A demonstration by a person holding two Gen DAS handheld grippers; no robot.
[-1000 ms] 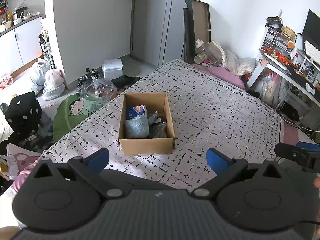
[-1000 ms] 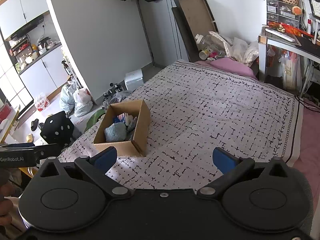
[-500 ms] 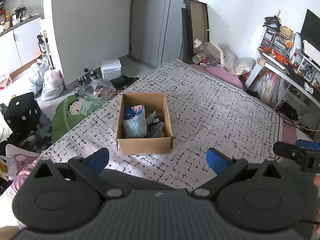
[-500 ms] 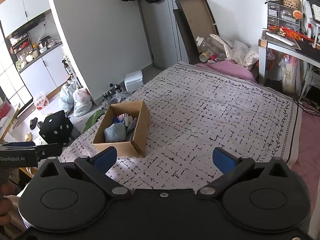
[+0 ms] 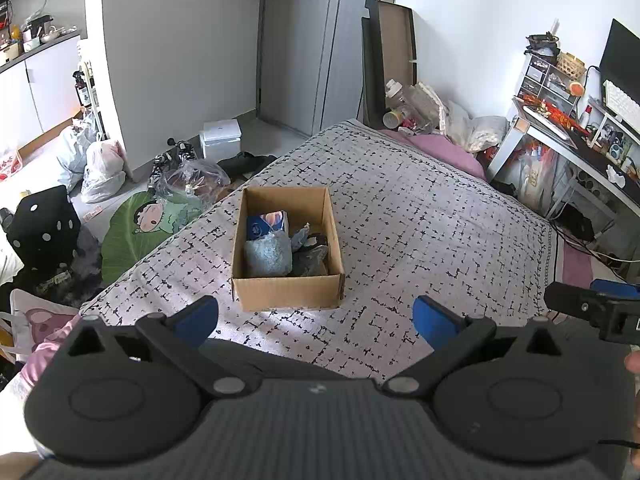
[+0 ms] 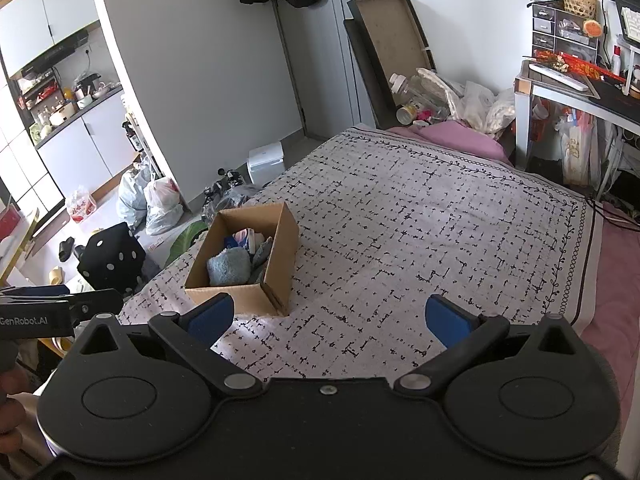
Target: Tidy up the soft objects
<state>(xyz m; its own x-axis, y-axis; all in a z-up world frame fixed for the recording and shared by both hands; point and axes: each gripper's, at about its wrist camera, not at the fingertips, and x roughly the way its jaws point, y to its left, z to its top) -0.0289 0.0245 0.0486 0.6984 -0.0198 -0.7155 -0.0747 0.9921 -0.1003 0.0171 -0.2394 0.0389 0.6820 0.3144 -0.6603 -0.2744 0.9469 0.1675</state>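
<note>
A brown cardboard box (image 5: 288, 288) (image 6: 280, 264) stands on the patterned bedspread (image 5: 420, 232) (image 6: 420, 232). Inside it lie a grey-blue fluffy cloth (image 5: 267, 255) (image 6: 228, 266), a blue printed packet (image 5: 266, 222) and dark grey soft items (image 5: 310, 258). My left gripper (image 5: 316, 318) hangs open just short of the box's near wall, nothing between its blue pads. My right gripper (image 6: 330, 320) is open and empty too, to the right of the box and nearer me. Each gripper's body shows at the edge of the other's view.
Beside the bed on the floor are plastic bags (image 5: 100, 160), a black dotted cube (image 5: 44, 228), a green cushion (image 5: 132, 228) and a white bin (image 5: 221, 138). A cluttered desk (image 5: 580, 136) stands at the right. Bottles and bags (image 6: 440, 100) pile at the bed's far end.
Both grippers have drawn back and risen slightly; the box sits a touch farther and higher in both views. Their fingers stay open and the box has not moved.
</note>
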